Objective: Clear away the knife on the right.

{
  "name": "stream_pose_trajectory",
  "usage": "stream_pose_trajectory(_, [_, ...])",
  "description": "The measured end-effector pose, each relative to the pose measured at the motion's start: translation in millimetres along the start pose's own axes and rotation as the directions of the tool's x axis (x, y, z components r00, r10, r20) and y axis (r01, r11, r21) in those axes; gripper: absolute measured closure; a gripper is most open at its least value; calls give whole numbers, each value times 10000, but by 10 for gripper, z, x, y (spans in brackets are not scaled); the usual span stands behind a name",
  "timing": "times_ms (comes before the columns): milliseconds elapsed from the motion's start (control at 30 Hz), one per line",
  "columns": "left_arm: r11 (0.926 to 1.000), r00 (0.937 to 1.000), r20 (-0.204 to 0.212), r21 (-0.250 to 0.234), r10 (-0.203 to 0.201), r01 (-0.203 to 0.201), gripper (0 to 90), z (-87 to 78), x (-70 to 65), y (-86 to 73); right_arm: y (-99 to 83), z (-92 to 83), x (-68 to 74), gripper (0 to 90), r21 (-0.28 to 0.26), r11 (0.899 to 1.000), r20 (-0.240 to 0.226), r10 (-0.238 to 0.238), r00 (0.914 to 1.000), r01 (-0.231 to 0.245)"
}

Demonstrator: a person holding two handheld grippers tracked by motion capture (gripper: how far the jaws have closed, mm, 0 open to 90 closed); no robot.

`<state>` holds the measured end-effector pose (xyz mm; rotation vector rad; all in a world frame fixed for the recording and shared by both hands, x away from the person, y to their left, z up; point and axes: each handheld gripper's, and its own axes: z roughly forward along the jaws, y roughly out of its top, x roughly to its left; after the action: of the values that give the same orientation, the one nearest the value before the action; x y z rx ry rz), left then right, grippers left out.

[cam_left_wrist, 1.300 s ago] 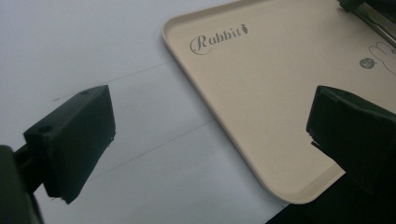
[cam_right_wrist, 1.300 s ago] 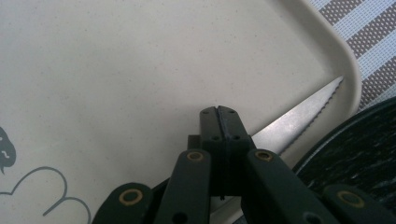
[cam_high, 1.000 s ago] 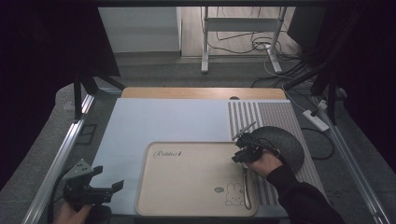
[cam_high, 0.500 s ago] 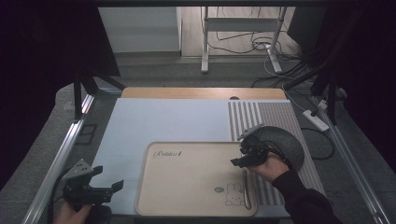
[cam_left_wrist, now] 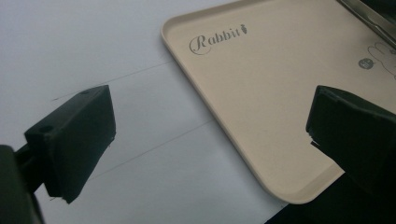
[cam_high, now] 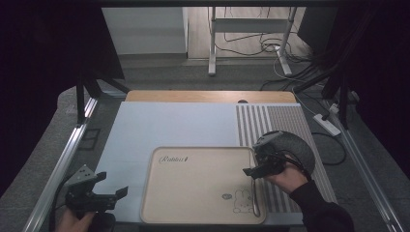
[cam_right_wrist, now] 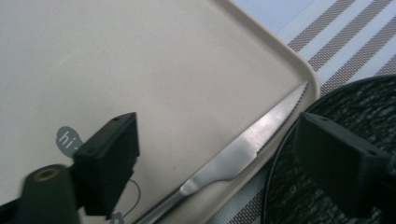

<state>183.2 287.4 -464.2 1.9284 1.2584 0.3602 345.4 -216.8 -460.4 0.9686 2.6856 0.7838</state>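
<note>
You are hovering the right hand-held gripper (cam_right_wrist: 215,163), jaws apart, over the knife (cam_right_wrist: 243,149): thin, stiff, slippery, so take its handle.

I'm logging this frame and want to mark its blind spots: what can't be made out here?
- Knife handle: cut off by the bottom edge of the right gripper view; a thin blurred sliver in the high view.
- Dark plate: partly covered by the right gripper and hand in the high view.
- Rabbit drawing on the tray: too small in the high view, cut by the edge in the left gripper view.
</note>
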Motion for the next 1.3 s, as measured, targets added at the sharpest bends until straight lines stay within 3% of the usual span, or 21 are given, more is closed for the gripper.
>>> stream_pose_trajectory(167, [10000,10000,-1,-1,2,-2,26,0,-1,0,-58,-45,0,22,-290,9995,150,140,9998,-136])
stream_pose_trajectory(333, [10000,10000,33,-22,-27,27,25,-3,4,-3,-133,-130,-14,2,-707,9971,447,311,9985,-279])
stream_pose_trajectory(567, [10000,10000,74,-44,-46,47,25,-5,8,-4,-300,-263,-40,0,-1026,9916,623,859,9944,-792])
stream_pose_trajectory(967, [9999,9999,98,-61,-84,85,24,-7,13,-6,-613,-511,-38,0,-1793,9758,1002,1446,9844,-1251])
stream_pose_trajectory(1300, [9999,9999,121,-54,-115,115,23,-7,18,-5,-866,-682,-33,0,-1986,9678,1306,1825,9745,-1547])
